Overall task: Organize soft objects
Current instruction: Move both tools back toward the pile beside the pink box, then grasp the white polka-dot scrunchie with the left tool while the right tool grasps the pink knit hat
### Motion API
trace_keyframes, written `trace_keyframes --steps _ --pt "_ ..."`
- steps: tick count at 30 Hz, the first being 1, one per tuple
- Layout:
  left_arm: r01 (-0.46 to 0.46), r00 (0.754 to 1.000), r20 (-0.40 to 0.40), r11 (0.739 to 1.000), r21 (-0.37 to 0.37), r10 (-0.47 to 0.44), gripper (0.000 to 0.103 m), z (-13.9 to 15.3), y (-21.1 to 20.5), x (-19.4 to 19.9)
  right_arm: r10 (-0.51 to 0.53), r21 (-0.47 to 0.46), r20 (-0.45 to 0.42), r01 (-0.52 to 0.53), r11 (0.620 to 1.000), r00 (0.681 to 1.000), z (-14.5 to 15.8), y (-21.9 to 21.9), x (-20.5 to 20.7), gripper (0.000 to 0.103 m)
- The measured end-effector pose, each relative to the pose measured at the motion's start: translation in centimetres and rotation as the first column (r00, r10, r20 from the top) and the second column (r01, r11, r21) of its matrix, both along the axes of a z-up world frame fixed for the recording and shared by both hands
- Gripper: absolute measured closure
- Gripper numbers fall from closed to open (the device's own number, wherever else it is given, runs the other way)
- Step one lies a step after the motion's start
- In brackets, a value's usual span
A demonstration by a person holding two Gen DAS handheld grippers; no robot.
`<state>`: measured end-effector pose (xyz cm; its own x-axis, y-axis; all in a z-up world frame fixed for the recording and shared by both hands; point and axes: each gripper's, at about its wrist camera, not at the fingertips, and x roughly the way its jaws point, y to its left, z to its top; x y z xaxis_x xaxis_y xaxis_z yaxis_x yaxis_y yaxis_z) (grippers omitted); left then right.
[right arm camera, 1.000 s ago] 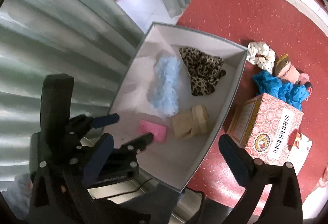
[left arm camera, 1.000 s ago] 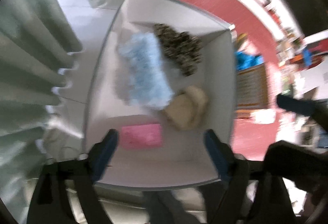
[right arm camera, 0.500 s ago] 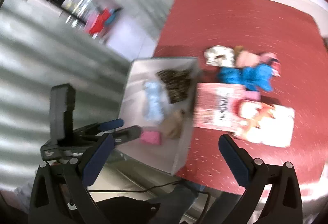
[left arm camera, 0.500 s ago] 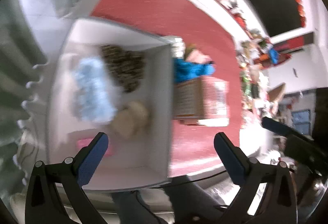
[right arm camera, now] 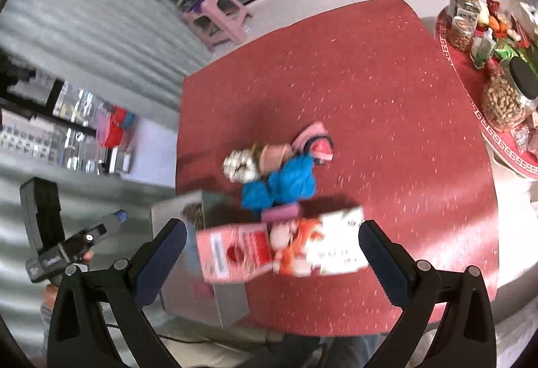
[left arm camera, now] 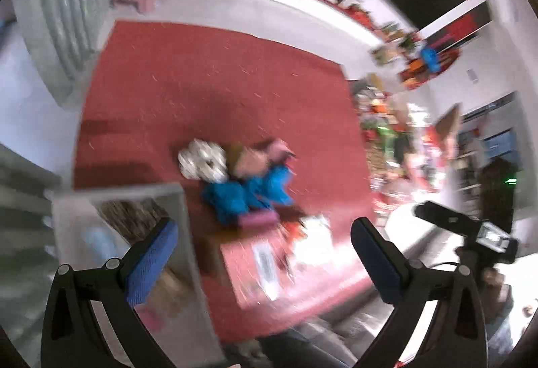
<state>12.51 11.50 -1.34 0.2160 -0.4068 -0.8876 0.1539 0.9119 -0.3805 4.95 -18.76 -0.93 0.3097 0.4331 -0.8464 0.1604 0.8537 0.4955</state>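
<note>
A: Right wrist view, nearest first: the right gripper (right arm camera: 270, 250) has its jaws spread wide with nothing between them. Just past them, at about 12 o'clock, lie a pink carton (right arm camera: 235, 252) and a white printed packet (right arm camera: 322, 243).

B: And the grey bin (right arm camera: 178, 210)?

A: At 10 o'clock from the jaws, at the near left corner of the red tabletop (right arm camera: 386, 92). Something leopard-patterned (right arm camera: 193, 211) shows inside it; the rest of its contents are blurred.

B: So what is left?

A: Beyond the carton, a loose pile sits on the tabletop: a small pink pouch (right arm camera: 280, 212), a blue cloth (right arm camera: 285, 181), a white spotted scrunchie (right arm camera: 239, 166), a peach piece (right arm camera: 275, 154) and a pink piece (right arm camera: 317, 141). I judge the sorting partly done, with that pile yet to go in.

B: The other hand?

A: From the left wrist view, the left gripper (left arm camera: 260, 248) is equally wide open and empty, touching nothing, with the bin at its 9 o'clock and the pile at 12 o'clock.
</note>
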Motion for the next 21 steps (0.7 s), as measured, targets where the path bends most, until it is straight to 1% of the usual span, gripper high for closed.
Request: trace_keyframes --steps 2,3,4,6,7,8,11,14,17,21 --pt "-0.019 0.999 -0.031 0.999 0.046 0.02 0.0 -1.3 -0.9 2.7 -0.024 0.019 -0.047 0.025 1.0 0.999 -1.7 -1.3 2.8 0.0" --pt "-0.026 0.998 -0.059 0.998 0.065 0.03 0.0 -2.4 -1.3 4.1 -0.038 0.029 -0.069 0.04 0.999 0.997 -2.7 -1.6 3.8 0.0" --pt "-0.029 0.996 -0.086 0.995 0.092 0.037 0.0 -3.8 -1.7 5.4 -0.057 0.041 -0.103 0.062 0.997 0.993 -4.3 -2.1 5.4 0.0" --pt "-0.017 0.992 -0.12 0.982 0.186 0.039 0.0 -7.1 -2.7 7.7 -0.081 0.053 -0.16 0.091 0.994 0.984 -6.7 -2.6 7.0 0.0" --pt "-0.011 0.989 -0.138 0.972 0.236 0.045 0.0 -8.6 -3.1 8.6 -0.087 0.058 -0.186 0.099 0.993 0.979 -8.3 -2.6 7.8 0.0" --pt "0.0 0.984 -0.172 0.962 0.273 0.049 0.0 -10.7 -3.4 9.6 -0.086 0.063 -0.215 0.102 0.993 0.973 -10.0 -2.6 8.7 0.0" --pt "-0.017 0.961 -0.26 0.955 0.296 0.098 0.0 -15.2 -2.9 11.2 -0.083 0.076 -0.275 0.108 0.991 0.958 -13.8 -2.2 10.6 0.0" --pt "-0.035 0.936 -0.321 0.947 0.321 0.143 0.0 -18.4 -2.6 12.5 -0.089 0.095 -0.323 0.125 0.988 0.942 -16.9 -1.7 12.0 0.0" --pt "-0.028 0.916 -0.365 0.935 0.354 0.166 0.0 -21.0 -2.3 13.1 -0.091 0.103 -0.356 0.135 0.985 0.93 -19.2 -1.2 13.2 0.0" --pt "-0.033 0.896 -0.405 0.937 0.347 0.182 0.0 -22.9 -1.9 13.4 -0.092 0.085 -0.379 0.134 0.987 0.921 -21.5 -0.1 14.2 0.0"
